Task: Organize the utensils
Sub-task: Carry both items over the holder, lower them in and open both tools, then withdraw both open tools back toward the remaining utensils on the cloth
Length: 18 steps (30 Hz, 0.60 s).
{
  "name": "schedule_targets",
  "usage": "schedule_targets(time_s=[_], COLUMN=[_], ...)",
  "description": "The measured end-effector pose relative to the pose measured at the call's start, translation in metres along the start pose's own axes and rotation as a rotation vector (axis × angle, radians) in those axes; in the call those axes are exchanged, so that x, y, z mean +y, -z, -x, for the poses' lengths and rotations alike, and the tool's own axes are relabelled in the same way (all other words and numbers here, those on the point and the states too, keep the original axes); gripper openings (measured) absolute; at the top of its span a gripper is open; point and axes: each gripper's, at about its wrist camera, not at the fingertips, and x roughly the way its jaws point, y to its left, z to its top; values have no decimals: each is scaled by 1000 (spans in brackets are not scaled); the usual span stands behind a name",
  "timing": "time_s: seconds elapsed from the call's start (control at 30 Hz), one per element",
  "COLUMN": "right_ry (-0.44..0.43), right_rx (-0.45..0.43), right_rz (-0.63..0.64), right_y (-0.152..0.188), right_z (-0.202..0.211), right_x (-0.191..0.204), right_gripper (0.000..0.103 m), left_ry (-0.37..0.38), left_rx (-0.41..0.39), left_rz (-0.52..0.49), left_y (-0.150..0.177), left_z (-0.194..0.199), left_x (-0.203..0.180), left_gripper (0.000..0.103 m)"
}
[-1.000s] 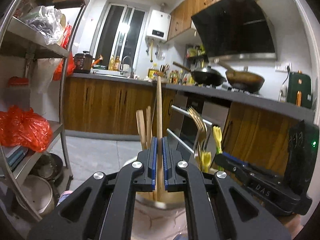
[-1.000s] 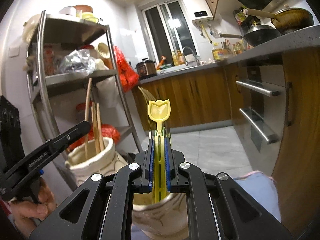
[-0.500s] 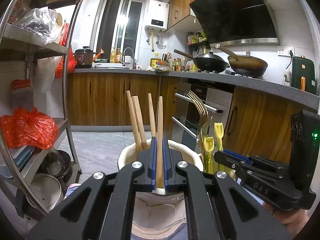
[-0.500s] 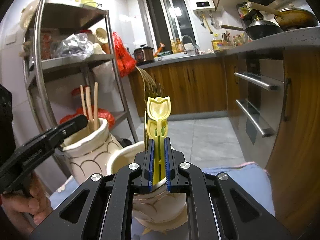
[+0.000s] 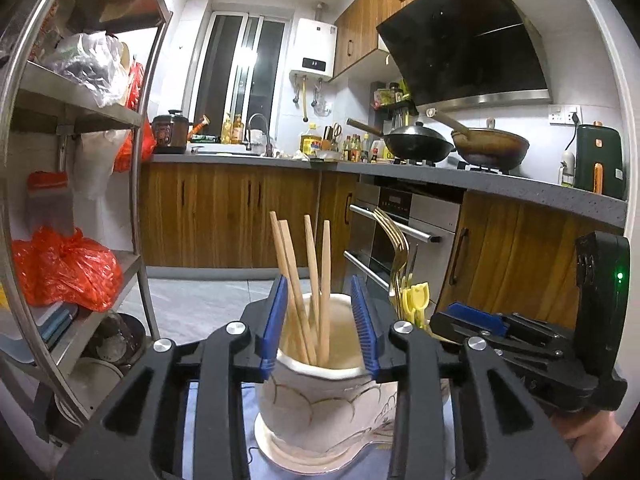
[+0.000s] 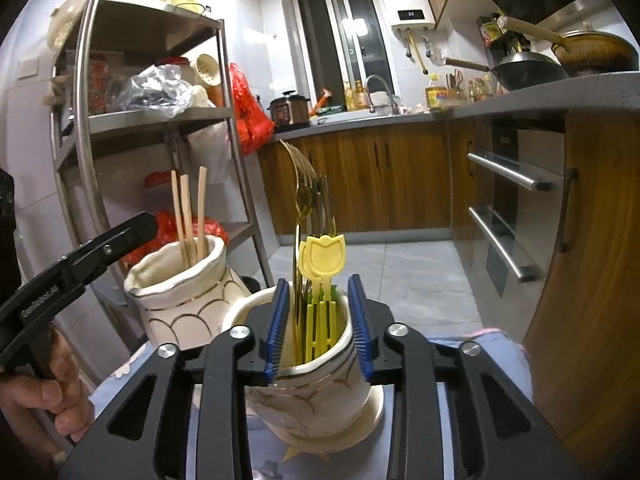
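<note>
While both tongs stand spread wide and empty, the left gripper [image 5: 322, 322] straddles the chopstick vase [image 5: 316, 404], its base cut off at 6 o'clock. The right gripper [image 6: 320, 322] brackets the second vase [image 6: 316, 404]; yellow utensils [image 6: 324, 256] hide the gold forks' [image 6: 304, 184] lower stems.

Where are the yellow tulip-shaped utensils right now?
In the right wrist view, the yellow tulip utensils stand in the nearer ceramic jar, beside gold forks.

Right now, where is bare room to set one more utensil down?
The chopstick jar has room between the chopsticks and its right rim. The blue cloth right of the fork jar is bare. The fork jar is crowded with gold forks and yellow utensils.
</note>
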Motion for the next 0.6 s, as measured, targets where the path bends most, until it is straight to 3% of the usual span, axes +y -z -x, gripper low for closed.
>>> schedule_targets(time_s=[0.13, 0.2, 0.27, 0.43, 0.6], right_ry=[0, -1, 0, -6, -14], right_rx=[6, 16, 31, 63, 96], right_rz=[0, -3, 6, 20, -9], right_y=[2, 5, 10, 20, 29], right_z=[12, 18, 25, 39, 47], right_x=[1, 1, 2, 5, 2], right_gripper=[40, 52, 54, 55, 68], left_ry=[-6, -13, -14, -22, -52], left_rx=[-16, -15, -9, 33, 106], left_rz=[12, 20, 23, 37, 54], left_y=[-1, -1, 1, 12, 32], left_z=[18, 28, 36, 52, 60], left_x=[5, 7, 9, 13, 15], left_gripper=[43, 45, 49, 49, 49])
